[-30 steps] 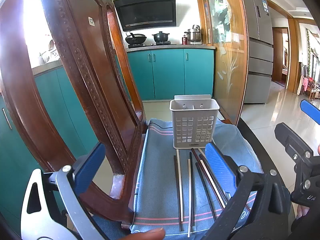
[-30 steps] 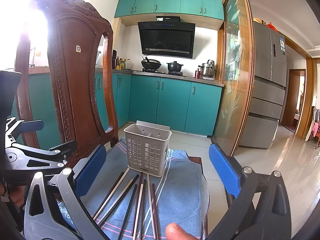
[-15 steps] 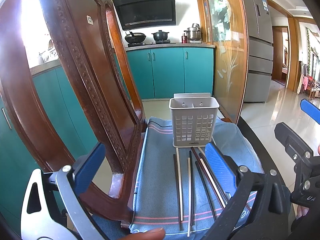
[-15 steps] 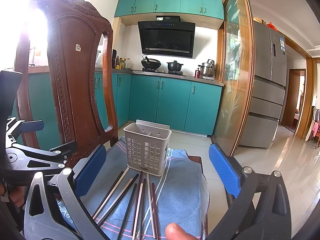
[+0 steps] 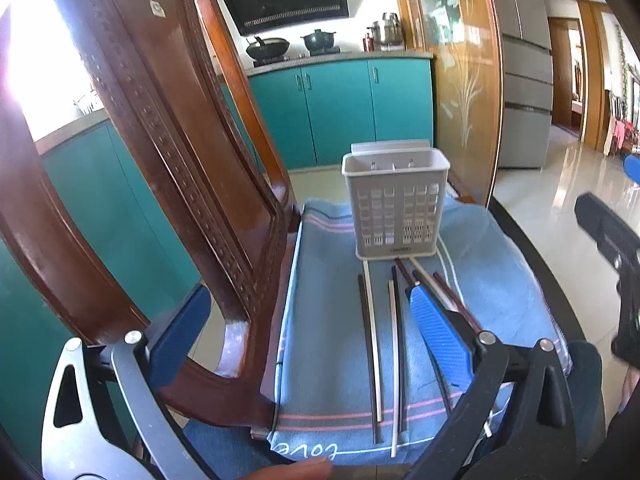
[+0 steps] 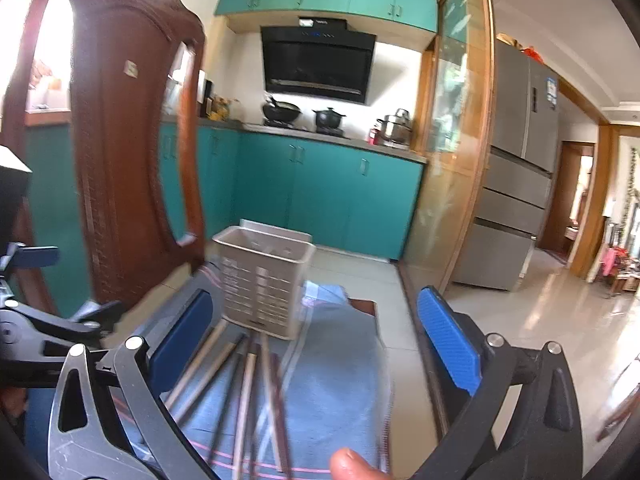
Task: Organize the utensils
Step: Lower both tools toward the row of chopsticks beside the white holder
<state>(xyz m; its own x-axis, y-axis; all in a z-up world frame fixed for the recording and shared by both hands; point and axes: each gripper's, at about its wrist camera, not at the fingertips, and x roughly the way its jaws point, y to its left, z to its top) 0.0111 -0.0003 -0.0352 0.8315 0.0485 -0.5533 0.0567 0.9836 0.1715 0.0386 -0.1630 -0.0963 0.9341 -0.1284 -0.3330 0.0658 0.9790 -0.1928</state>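
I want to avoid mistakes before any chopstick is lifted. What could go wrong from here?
The chopsticks lie close together, some crossing, so the open left gripper may catch two. The holder looks light and may tip if bumped. The towel may slide under a dragged stick.

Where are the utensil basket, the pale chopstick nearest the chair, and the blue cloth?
utensil basket (image 5: pixel 396 212), left wrist view, on its perforated front wall.
pale chopstick (image 5: pixel 374 344), left wrist view, on mid-shaft, lying flat on the cloth.
blue cloth (image 5: pixel 324 320), left wrist view, on a bare patch left of the chopsticks.
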